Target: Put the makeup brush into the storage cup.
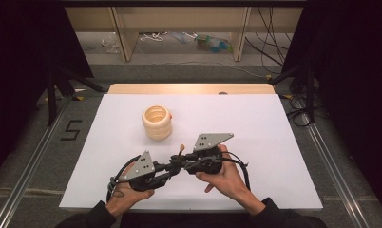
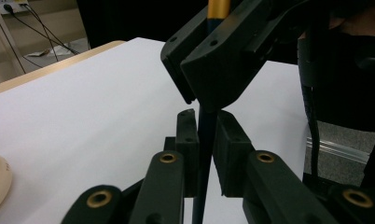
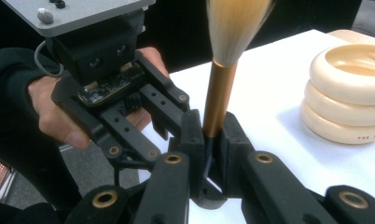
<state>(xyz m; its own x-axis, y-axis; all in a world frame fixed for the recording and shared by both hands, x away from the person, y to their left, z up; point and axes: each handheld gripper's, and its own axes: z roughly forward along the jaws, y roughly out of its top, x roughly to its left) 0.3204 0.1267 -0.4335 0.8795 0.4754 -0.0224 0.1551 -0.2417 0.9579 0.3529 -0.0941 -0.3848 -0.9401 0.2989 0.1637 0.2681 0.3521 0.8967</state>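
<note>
Item: brush [image 1: 181, 151], gold ferrule, pale bristles, dark handle; upright at lower centre of the high view, above the white counter [image 1: 255, 123]. Right hand-held gripper [image 3: 207, 140]: jaws clamped on the handle just below the ferrule. Left hand-held gripper [image 2: 205, 140]: jaws closed against the handle lower down. Stack of cream rings [image 1: 157, 122]: upper left of centre, apart from both.

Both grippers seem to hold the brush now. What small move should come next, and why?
Probably open the left gripper: the right gripper already clamps the brush upright, so it could carry it alone toward the cream ring holder.
</note>
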